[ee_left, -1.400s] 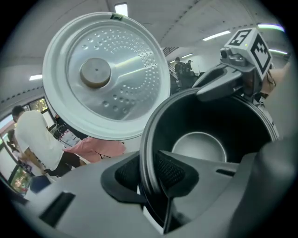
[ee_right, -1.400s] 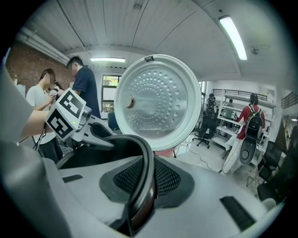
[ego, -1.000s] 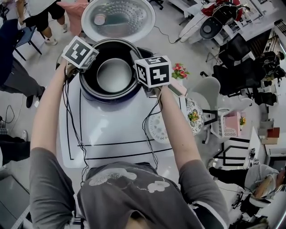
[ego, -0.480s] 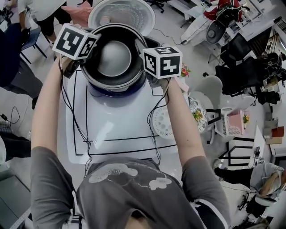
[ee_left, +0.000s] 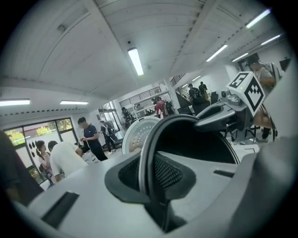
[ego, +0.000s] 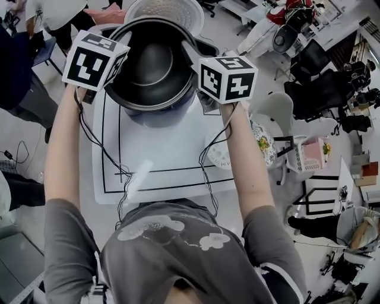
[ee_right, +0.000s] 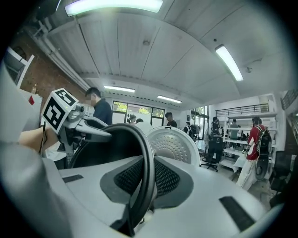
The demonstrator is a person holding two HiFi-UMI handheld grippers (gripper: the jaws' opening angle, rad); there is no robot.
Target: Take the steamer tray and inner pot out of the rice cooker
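Note:
The dark inner pot (ego: pixel 151 65) hangs in the air above the rice cooker body (ego: pixel 159 116), which it mostly hides. My left gripper (ego: pixel 120 44) is shut on its left rim, and my right gripper (ego: pixel 190 52) is shut on its right rim. In the left gripper view the thin rim (ee_left: pixel 148 153) runs between the mesh pads of the left gripper (ee_left: pixel 151 179), with the right gripper (ee_left: pixel 223 109) across the pot. The right gripper view shows the rim (ee_right: pixel 148 160) clamped in the right gripper (ee_right: pixel 142 186). A round white dotted dish (ego: pixel 218 155), possibly the steamer tray, lies on the table.
The cooker's open lid (ego: pixel 165 10) stands up behind the pot. The white table (ego: pixel 160 175) has black lines. A floral plate (ego: pixel 262 148) and a white chair (ego: pixel 279 116) are at the right. Several people stand at the upper left.
Both grippers have risen together with the inner pot held between them. It has come up out of the cooker and looms much larger in the head view.

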